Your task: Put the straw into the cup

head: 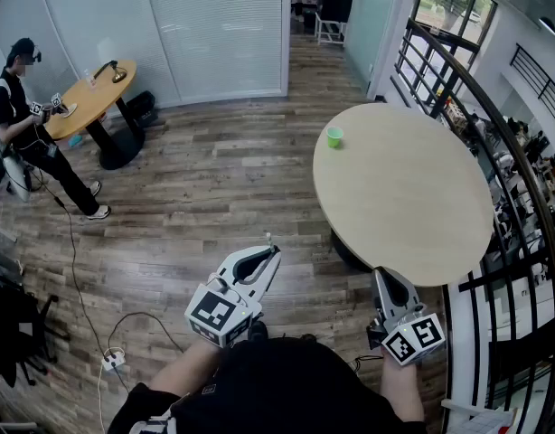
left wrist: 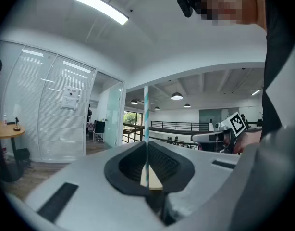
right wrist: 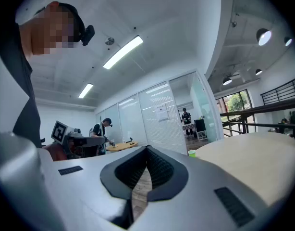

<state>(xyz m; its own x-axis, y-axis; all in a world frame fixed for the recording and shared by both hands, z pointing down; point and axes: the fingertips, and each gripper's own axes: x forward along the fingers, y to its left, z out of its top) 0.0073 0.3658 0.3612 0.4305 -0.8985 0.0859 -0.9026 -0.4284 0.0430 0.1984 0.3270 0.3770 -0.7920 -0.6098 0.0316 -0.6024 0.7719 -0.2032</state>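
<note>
A small green cup stands near the far left edge of the round wooden table; the right gripper view shows the cup ahead at the table's edge. My left gripper is held over the floor, left of the table and short of the cup, shut on a thin white-and-teal striped straw that sticks straight up between its pads. My right gripper is at the table's near edge with its jaws shut and nothing in them. Each gripper view shows the other gripper off to the side, the right gripper and the left gripper.
A black metal railing curves round the table's right side. At far left another person stands by a second round table. A power strip and cables lie on the wooden floor. Glass partitions close the back.
</note>
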